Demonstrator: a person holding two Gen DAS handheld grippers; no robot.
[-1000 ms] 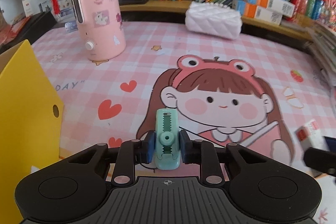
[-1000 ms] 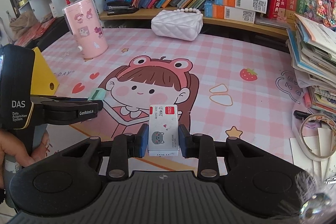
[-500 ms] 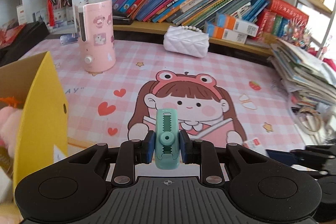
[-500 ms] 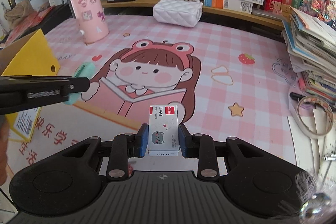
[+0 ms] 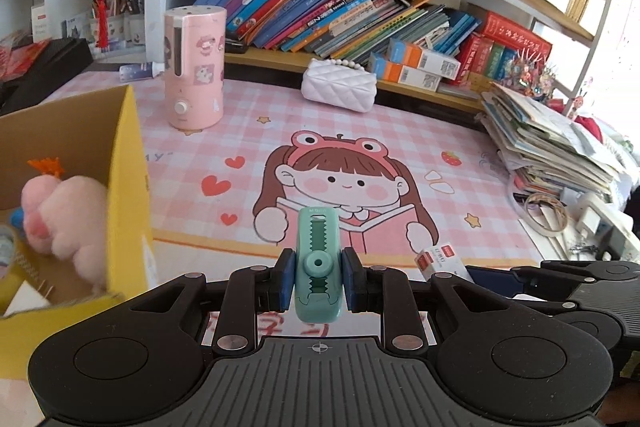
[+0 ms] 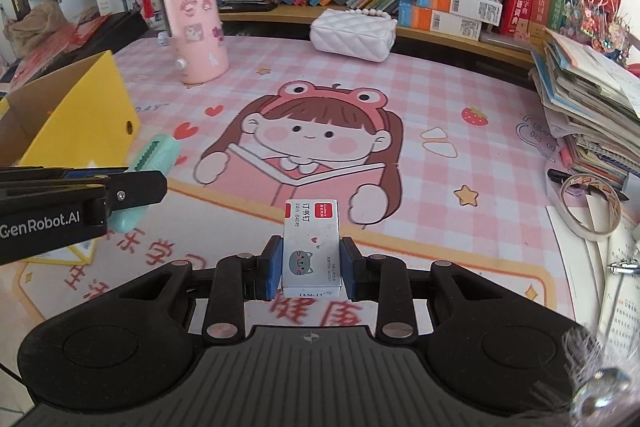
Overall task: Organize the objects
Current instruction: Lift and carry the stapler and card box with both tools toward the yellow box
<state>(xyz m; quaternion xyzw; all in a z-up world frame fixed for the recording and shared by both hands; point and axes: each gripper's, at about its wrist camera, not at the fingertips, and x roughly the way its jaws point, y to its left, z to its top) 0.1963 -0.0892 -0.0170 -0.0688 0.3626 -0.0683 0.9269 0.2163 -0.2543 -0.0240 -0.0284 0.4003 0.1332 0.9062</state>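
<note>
The bench point(image 6: 460, 99) wears a pink mat with a frog-hat girl on it. Left of the girl sits a yellow box point(image 5: 124, 187) with a fluffy pink toy point(image 5: 64, 215) inside. Near the box, the left gripper point(image 5: 318, 277) has its fingers closed tight on a green clip point(image 5: 318, 259). In front of the girl, the right gripper point(image 6: 311, 263) squeezes a small white staple box point(image 6: 311, 247).

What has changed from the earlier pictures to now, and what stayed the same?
Both hand-held grippers drew back from the mat and rose a little. The left hand-held gripper shifted toward the yellow box, whose inside with a pink plush toy now shows. Unchanged: the left holds the green clip, the right hand-held gripper holds the staples box; nothing was released.
</note>
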